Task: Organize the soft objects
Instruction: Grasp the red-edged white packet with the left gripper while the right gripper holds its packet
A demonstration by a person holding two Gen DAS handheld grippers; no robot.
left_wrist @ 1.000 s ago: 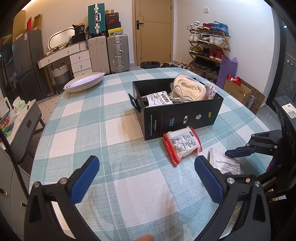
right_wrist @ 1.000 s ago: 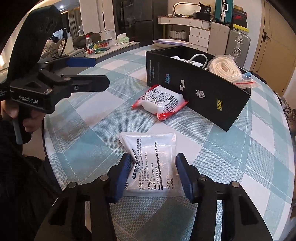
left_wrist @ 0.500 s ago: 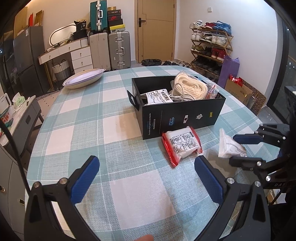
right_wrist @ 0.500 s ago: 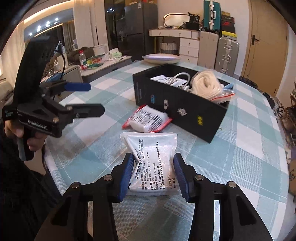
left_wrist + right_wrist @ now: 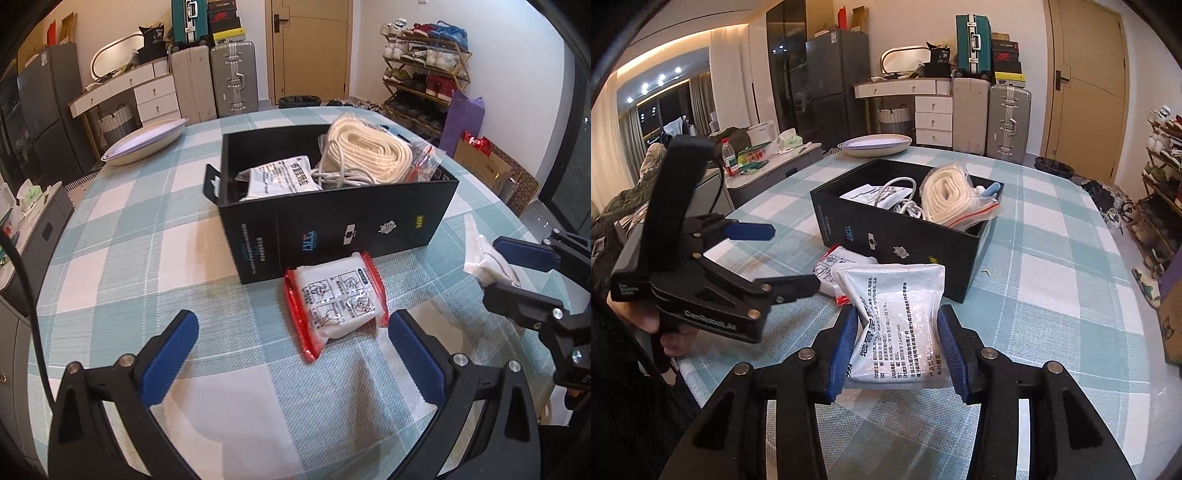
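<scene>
My right gripper (image 5: 897,354) is shut on a white printed pouch (image 5: 899,321) and holds it above the table, just short of the black box (image 5: 897,236); the pouch also shows in the left wrist view (image 5: 484,262). The box (image 5: 332,225) holds a coil of white rope (image 5: 365,151), a white packet (image 5: 284,177) and cables. A red-edged white packet (image 5: 336,299) lies on the checked cloth against the box's near wall. My left gripper (image 5: 291,347) is open and empty, hovering just before that packet.
A shallow white bowl (image 5: 146,142) sits at the table's far left. The round table's edge (image 5: 524,229) curves close on the right. Suitcases, drawers and a shoe rack stand behind the table.
My right gripper closed on the white pouch, lifted it off the cloth and carried it toward the box. My left gripper moved forward toward the red-edged packet, staying open.
</scene>
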